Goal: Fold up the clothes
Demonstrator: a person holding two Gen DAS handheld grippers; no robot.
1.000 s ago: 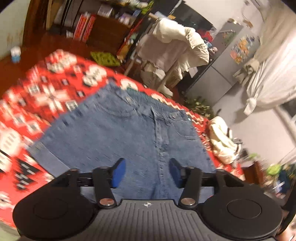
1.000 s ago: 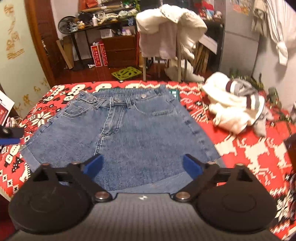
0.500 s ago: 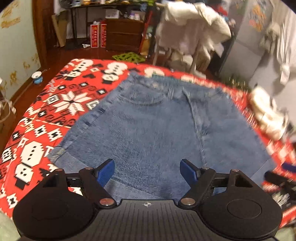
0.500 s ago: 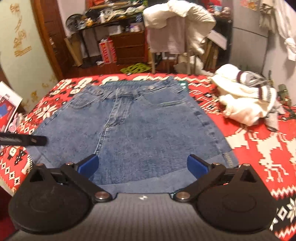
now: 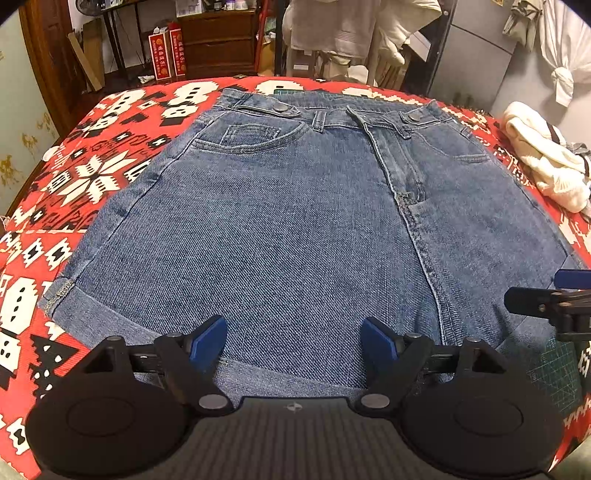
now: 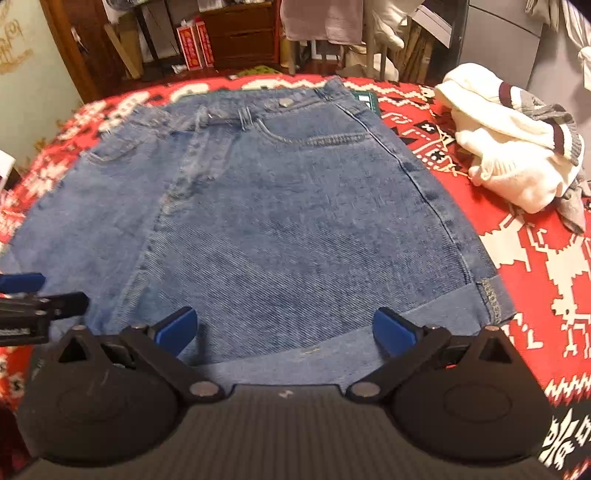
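Note:
Blue denim shorts (image 5: 295, 221) lie flat, front side up, on a table under a red and white patterned cloth (image 5: 92, 177), waistband at the far side, cuffed hems nearest me. My left gripper (image 5: 294, 345) hovers open over the near hem of the left leg, nothing between its blue pads. My right gripper (image 6: 284, 330) hangs open over the right leg's hem on the same shorts (image 6: 277, 206), also empty. Each gripper's tip shows at the edge of the other's view: the right gripper (image 5: 554, 295) and the left gripper (image 6: 33, 295).
A heap of white and grey clothes (image 6: 517, 147) lies on the cloth at the right. A green cutting mat (image 5: 550, 373) peeks out under the cloth near the front right. Behind the table stand a chair draped with garments (image 5: 351, 29), wooden drawers and red boxes (image 5: 166, 55).
The left gripper swung from a tilted view to facing the shorts squarely and opened wider. Both grippers moved closer to the near hem.

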